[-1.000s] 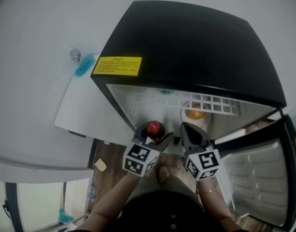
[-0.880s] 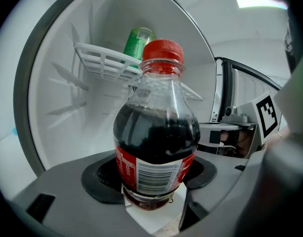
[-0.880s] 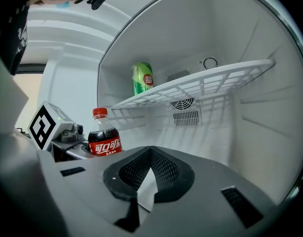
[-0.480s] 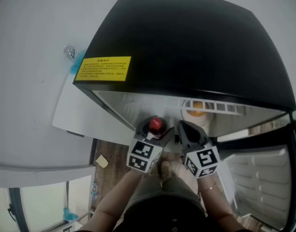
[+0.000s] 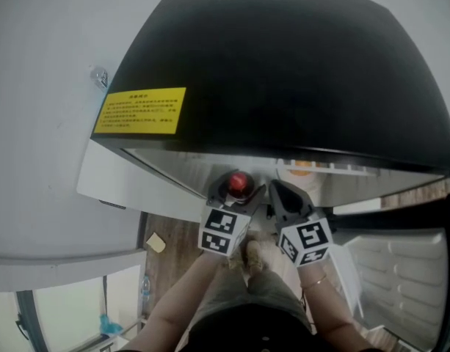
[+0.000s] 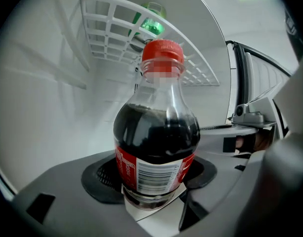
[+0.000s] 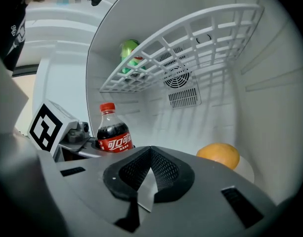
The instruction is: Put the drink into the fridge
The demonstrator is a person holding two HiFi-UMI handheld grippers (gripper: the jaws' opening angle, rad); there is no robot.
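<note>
The drink is a small cola bottle (image 6: 156,142) with a red cap (image 5: 238,182) and a red label. It stands upright between the jaws of my left gripper (image 6: 153,184), which is shut on its lower body. In the head view the left gripper (image 5: 236,196) holds it at the mouth of the open black fridge (image 5: 283,72), under the white wire shelf (image 6: 141,38). My right gripper (image 7: 150,168) is shut with nothing in it, just right of the bottle (image 7: 113,132). It also shows in the head view (image 5: 285,199).
An orange (image 7: 218,155) lies on a white dish (image 7: 247,170) at the fridge's back right. A green container (image 7: 131,53) rests on the wire shelf (image 7: 191,43). The fridge door (image 5: 401,270) hangs open at the right. A white cabinet (image 5: 114,174) adjoins the fridge's left side.
Both grippers and the bottle have moved forward, deeper under the fridge's top edge. The black top now covers more of the interior.
</note>
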